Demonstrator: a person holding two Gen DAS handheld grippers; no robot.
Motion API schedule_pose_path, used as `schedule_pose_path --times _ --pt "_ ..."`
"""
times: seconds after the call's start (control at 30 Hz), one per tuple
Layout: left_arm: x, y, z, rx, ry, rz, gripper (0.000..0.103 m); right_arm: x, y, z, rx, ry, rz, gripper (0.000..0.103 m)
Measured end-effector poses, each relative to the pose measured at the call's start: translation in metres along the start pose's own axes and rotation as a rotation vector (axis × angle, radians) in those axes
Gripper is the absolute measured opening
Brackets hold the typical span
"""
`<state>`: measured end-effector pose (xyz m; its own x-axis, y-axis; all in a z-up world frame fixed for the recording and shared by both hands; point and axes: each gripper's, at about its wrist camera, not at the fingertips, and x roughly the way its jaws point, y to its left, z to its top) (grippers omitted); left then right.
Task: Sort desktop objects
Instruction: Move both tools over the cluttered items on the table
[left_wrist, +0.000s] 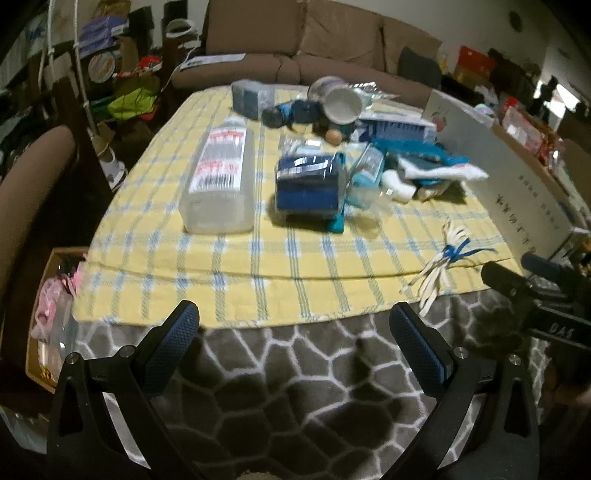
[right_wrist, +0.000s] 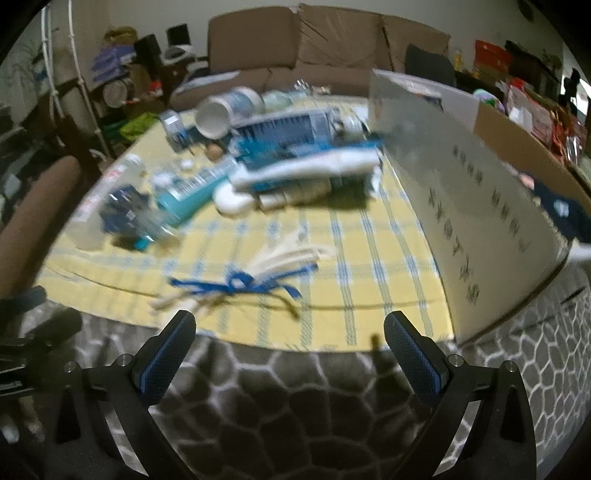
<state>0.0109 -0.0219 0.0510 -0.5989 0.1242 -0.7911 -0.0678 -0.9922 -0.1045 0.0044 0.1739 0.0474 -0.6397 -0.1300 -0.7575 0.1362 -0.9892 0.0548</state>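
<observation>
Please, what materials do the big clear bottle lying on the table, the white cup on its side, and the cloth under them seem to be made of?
Clear bottle: probably plastic, translucent and slightly glossy, with a printed paper or film label. White cup: looks like ceramic, with a smooth matte white inside, though the blur leaves plastic possible. Tablecloth: woven fabric, matte, yellow with blue and white check lines; its edge shows as a soft layered hem.
</observation>
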Motion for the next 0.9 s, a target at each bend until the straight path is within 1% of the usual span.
schedule_pose_path --times 0.13,0.2,0.27,0.37,0.43,0.5,0.53,0.57,0.6,0.67,0.73,0.9 --pt "-0.018 0.004 0.024 0.055 -0.029 -0.014 0.103 -0.018 0.010 0.021 -0.030 -0.026 0.063 0.103" --pt "-0.026 0.009 0.036 0.103 -0.042 -0.016 0.103 -0.022 0.016 0.031 -0.044 -0.034 0.103 0.103" --pt "-0.029 0.016 0.048 0.146 -0.040 -0.009 0.103 -0.018 0.022 0.041 -0.052 -0.022 0.132 0.103" --pt "-0.026 0.031 0.062 0.180 -0.042 0.026 0.103 -0.006 0.036 0.054 -0.071 -0.003 0.181 0.103" --pt "-0.023 0.040 0.069 0.194 -0.046 0.022 0.103 0.002 0.043 0.059 -0.079 0.012 0.213 0.102" --pt "-0.020 0.045 0.072 0.205 -0.052 0.012 0.103 0.012 0.050 0.064 -0.081 0.027 0.253 0.099" --pt "-0.018 0.046 0.073 0.211 -0.056 -0.002 0.103 0.019 0.053 0.067 -0.080 0.037 0.274 0.094" --pt "-0.017 0.047 0.074 0.212 -0.060 -0.015 0.103 0.025 0.055 0.069 -0.078 0.043 0.288 0.085" --pt "-0.015 0.048 0.074 0.203 -0.064 -0.038 0.103 0.032 0.057 0.071 -0.072 0.052 0.303 0.080" --pt "-0.009 0.051 0.072 0.184 -0.051 -0.083 0.103 0.054 0.059 0.071 -0.050 0.097 0.328 0.058" --pt "-0.005 0.047 0.072 0.190 -0.040 -0.094 0.103 0.067 0.058 0.070 -0.028 0.127 0.358 0.052" --pt "0.003 0.037 0.074 0.222 -0.027 -0.147 0.103 0.092 0.057 0.070 0.013 0.172 0.409 0.051"
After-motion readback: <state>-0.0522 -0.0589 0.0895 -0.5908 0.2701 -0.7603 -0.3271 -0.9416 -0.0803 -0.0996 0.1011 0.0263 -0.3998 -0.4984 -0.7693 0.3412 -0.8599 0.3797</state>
